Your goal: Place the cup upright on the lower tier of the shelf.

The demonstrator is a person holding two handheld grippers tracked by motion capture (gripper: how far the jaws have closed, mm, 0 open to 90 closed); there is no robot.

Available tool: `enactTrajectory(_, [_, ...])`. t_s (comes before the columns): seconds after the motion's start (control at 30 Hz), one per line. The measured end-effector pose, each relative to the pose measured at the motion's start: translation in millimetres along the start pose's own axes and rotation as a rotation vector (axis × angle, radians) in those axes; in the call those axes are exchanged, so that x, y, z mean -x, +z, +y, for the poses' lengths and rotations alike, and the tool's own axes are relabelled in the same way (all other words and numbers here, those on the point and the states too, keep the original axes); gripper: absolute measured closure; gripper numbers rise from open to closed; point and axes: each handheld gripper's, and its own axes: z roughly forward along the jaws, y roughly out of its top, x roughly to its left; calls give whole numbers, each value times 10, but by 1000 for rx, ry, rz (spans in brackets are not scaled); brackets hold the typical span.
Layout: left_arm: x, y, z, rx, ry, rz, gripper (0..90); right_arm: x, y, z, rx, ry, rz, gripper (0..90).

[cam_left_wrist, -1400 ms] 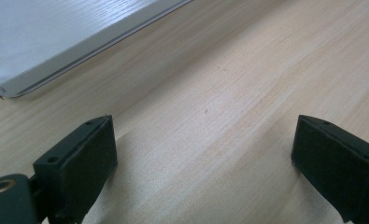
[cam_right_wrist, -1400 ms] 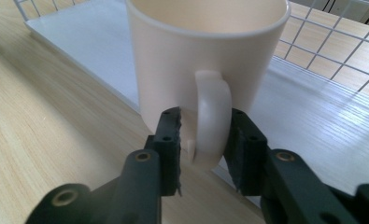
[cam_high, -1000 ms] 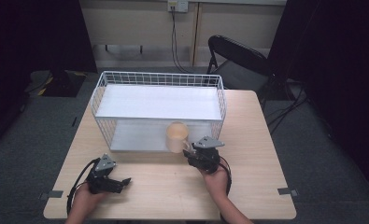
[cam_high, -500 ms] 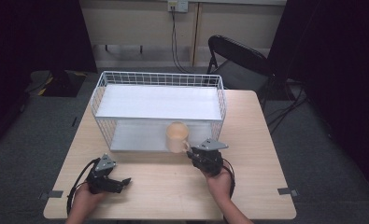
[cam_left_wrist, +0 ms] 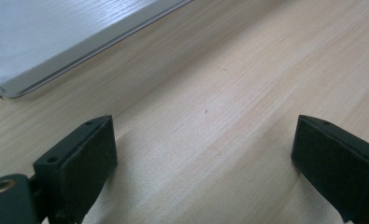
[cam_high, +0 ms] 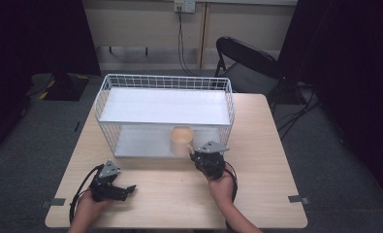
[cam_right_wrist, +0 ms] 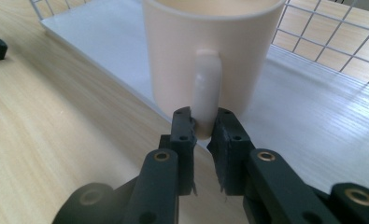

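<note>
While left hand-held gripper point(cam_left_wrist: 205, 154) rests released on surface point(cam_high: 257, 184), right hand-held gripper point(cam_right_wrist: 203, 122), jaws just closed, grasps handle of beige mug point(cam_right_wrist: 210, 42), mug standing upright at front edge inside wire basket point(cam_high: 131, 82).

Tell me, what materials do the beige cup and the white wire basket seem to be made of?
Beige handled cup: probably matte plastic or glazed ceramic; smooth, even, soft sheen. White wire basket: likely coated metal; thin rigid grid rods, uniformly white.
</note>
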Motion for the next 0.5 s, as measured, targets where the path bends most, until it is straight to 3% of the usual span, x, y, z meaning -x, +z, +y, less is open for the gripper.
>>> enactTrajectory(0.5, [0,0,0,0,-1,0,63,-45,152,96,0,-2,-3,791])
